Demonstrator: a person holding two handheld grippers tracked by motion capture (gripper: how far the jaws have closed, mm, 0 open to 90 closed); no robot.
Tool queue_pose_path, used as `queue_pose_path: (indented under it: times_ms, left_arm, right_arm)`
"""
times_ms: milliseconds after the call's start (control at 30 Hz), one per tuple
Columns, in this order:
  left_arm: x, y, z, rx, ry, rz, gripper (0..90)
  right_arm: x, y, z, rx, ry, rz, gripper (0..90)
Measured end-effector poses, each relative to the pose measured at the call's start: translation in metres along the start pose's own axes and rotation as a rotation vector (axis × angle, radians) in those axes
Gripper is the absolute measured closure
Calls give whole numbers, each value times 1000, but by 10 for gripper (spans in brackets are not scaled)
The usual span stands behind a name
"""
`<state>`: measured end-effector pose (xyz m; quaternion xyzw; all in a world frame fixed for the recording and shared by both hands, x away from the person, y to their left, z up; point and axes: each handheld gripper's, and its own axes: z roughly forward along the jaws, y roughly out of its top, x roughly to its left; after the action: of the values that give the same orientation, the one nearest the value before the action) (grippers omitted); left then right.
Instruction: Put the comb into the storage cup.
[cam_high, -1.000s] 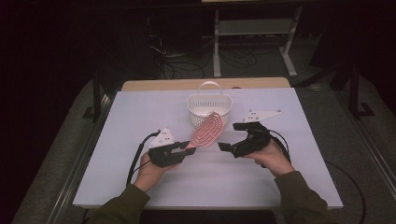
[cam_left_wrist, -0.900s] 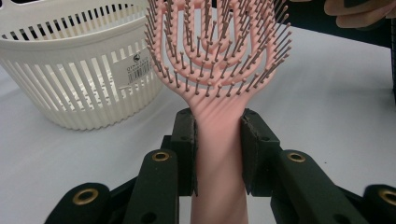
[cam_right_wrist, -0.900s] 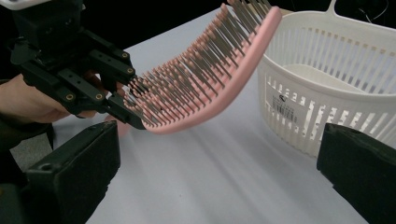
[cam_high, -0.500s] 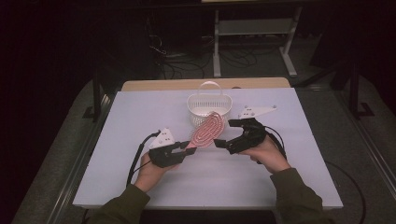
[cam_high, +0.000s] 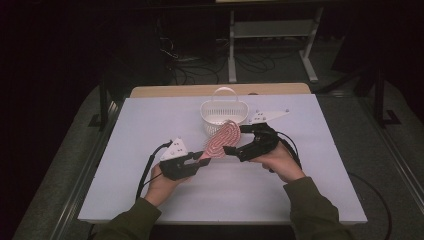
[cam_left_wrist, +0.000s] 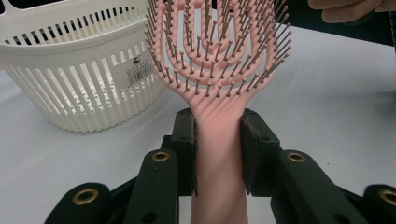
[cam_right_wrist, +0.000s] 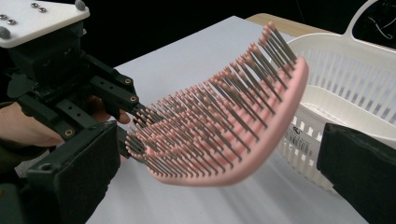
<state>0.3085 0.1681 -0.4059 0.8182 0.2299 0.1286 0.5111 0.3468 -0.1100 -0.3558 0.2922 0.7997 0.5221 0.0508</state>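
Note:
A pink hairbrush (cam_high: 221, 139) with rows of bristles is held above the white table. My left gripper (cam_high: 204, 159) is shut on its handle (cam_left_wrist: 217, 154), both pads pressing its sides. The brush head (cam_left_wrist: 217, 56) sticks out past the jaws, toward the white slatted basket (cam_high: 210, 107). My right gripper (cam_high: 236, 140) comes in from the right and is open, one jaw on each side of the brush head (cam_right_wrist: 224, 135). In the right gripper view there is a gap at both pads. The left gripper (cam_right_wrist: 130, 121) appears there behind the brush.
The basket (cam_left_wrist: 79, 84) with its carry handle stands at the back middle of the table (cam_high: 125, 130), just beyond the brush tip. A wooden board edge (cam_high: 175, 91) lies behind the table. Dark floor with cables and a shelf frame lies beyond.
My right gripper has edged left toward the brush, so its jaws now straddle the brush head. The left gripper and the brush have stayed put.

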Motion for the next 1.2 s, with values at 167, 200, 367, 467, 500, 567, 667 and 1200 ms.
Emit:
queue_pose_path:
  times_ms: [167,200,367,467,500,567,667,1200]
  left_arm:
    - [-2,0,1,0,8,9,702]
    - [-2,0,1,-1,9,10,702]
    - [-2,-1,2,-4,18,14,702]
    - [-1,-1,2,-6,22,14,702]
    - [-1,-1,2,-8,23,12,702]
    - [-1,-1,2,-9,26,12,702]
    - [-1,-1,3,-8,27,15,702]
    - [0,-2,4,-10,38,18,701]
  right_arm:
    - [0,2,4,5,1,3,0]
    - [0,3,5,4,1,4,0]
    - [-1,4,11,15,3,8,0]
    - [-1,5,14,20,6,9,0]
    - [-2,6,16,21,8,6,0]
    - [-2,7,18,20,10,7,0]
    - [-3,8,20,16,12,6,0]
    - [-3,3,25,19,8,42,81]
